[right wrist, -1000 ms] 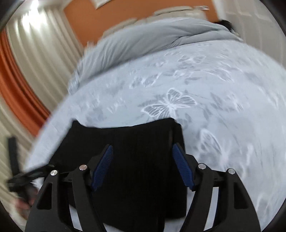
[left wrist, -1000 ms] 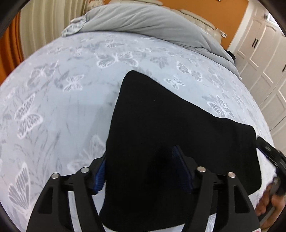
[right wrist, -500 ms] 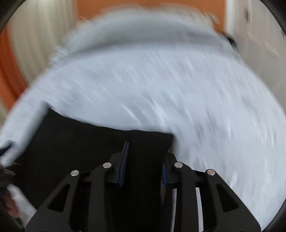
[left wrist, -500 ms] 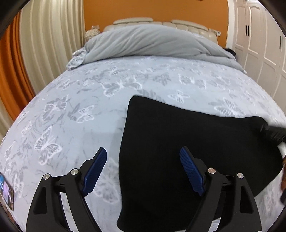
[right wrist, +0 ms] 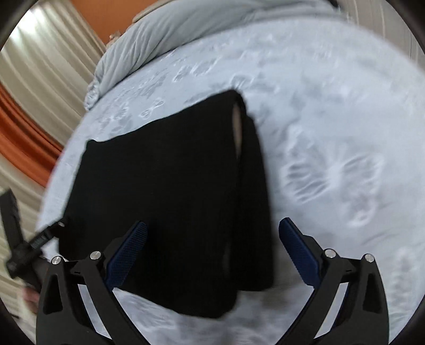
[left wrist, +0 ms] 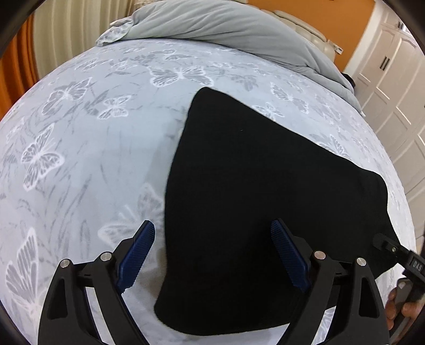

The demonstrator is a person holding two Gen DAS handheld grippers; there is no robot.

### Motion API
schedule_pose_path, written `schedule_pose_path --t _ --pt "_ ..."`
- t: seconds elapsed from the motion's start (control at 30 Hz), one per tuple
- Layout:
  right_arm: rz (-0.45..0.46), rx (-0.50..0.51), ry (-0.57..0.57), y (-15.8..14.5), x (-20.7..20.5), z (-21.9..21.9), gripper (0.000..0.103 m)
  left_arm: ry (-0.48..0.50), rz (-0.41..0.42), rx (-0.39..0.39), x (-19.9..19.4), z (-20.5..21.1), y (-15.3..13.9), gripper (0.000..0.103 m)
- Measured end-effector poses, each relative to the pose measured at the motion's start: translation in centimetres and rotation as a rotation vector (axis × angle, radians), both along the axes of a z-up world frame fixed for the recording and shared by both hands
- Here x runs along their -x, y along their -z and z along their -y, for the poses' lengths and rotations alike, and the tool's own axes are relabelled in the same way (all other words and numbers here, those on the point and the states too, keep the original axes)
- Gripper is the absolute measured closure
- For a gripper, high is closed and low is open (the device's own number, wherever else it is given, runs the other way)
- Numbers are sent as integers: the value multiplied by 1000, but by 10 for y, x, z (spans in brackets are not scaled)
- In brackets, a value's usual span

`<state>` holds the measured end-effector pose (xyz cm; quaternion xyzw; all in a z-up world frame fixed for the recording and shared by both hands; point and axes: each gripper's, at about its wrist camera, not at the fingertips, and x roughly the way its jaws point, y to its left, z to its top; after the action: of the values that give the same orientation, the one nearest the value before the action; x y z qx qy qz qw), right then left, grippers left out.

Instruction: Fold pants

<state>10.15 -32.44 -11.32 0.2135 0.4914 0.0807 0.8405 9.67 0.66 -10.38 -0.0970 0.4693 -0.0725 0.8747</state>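
Pants [left wrist: 255, 185], black and folded, lie flat on the butterfly sheet [left wrist: 87, 148], well short of the grey duvet [left wrist: 225, 24] at the bed's head. Your left gripper [left wrist: 212, 252] is opening over their near left edge, your right gripper [right wrist: 212, 252] opening over the near right edge. Neither seems to pinch cloth, though the right view is blurred.

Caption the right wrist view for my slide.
Right gripper opening above folded black pants on a butterfly-print bedsheet.
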Motion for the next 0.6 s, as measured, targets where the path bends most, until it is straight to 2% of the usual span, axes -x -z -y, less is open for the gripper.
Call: schedule_pose_path --t 0.1,0.17,0.33,0.4,0.5,0.53,0.57,0.6 --pt "0 22 1 3 0 -7 5 34 -2 64 -1 3 -1 16" --pt "8 22 7 2 3 -8 5 41 -15 125 -3 1 1 12" --pt "28 11 5 3 5 -4 5 30 -100 262 -20 -8 22 10" --pt "31 11 1 6 2 -5 5 30 -105 297 -29 -9 25 5" --pt "42 7 8 7 -1 -4 6 19 -90 317 -42 -4 27 5" --pt "49 13 6 7 -1 -4 10 22 -75 305 -43 0 27 5" --pt "57 12 3 6 -1 -4 20 26 -64 294 -42 2 26 5" --pt "67 -5 0 4 -1 -5 36 27 -58 297 -40 4 25 7"
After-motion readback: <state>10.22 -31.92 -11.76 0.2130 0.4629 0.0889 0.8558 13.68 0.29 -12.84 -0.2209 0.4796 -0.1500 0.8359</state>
